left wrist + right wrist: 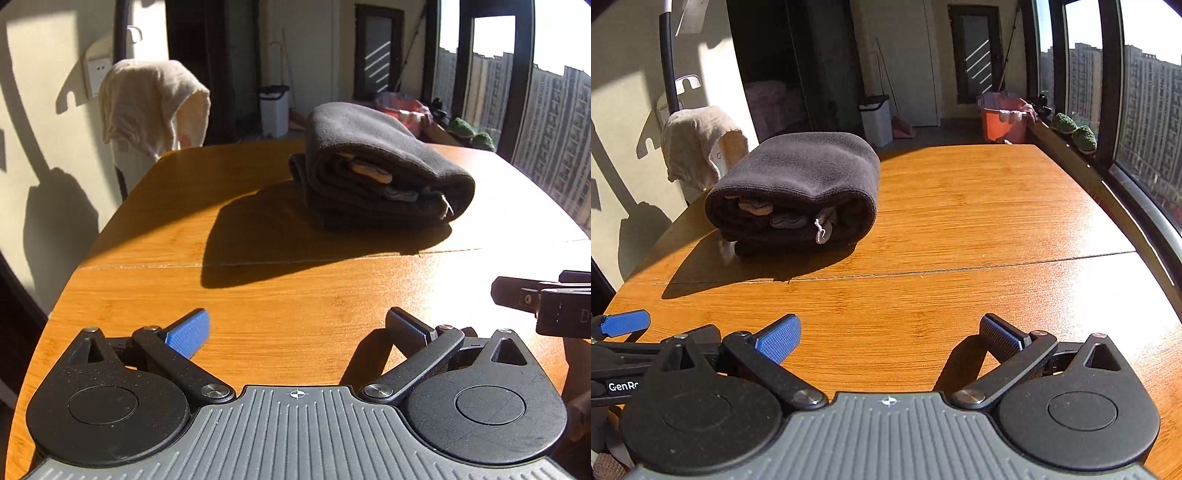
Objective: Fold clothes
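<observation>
A dark garment lies folded into a thick bundle on the wooden bench, toward the far half of the top and beyond the seam that crosses the boards. Its open end faces the cameras, showing stacked layers with a pale lining and a light drawstring hanging from the edge. In the right wrist view the same bundle sits to the left, casting a long shadow toward the near edge.

The left gripper hovers over the near part of the bench, well apart from the garment; its fingers are spread wide with nothing between them. The right gripper hangs just beside it, its blue-padded fingers also spread and holding nothing. Each device shows in the other's view: the right one enters at the right edge of the left wrist view, and a blue pad of the left one appears at the left edge of the right wrist view.

Beyond the bench, a cream cloth is draped over what seems to be a chair back, though the support is mostly hidden. Farther off stand a white bin with a dark lid and an orange bucket near tall windows that look onto apartment blocks. Strong sunlight falls across the wood.
</observation>
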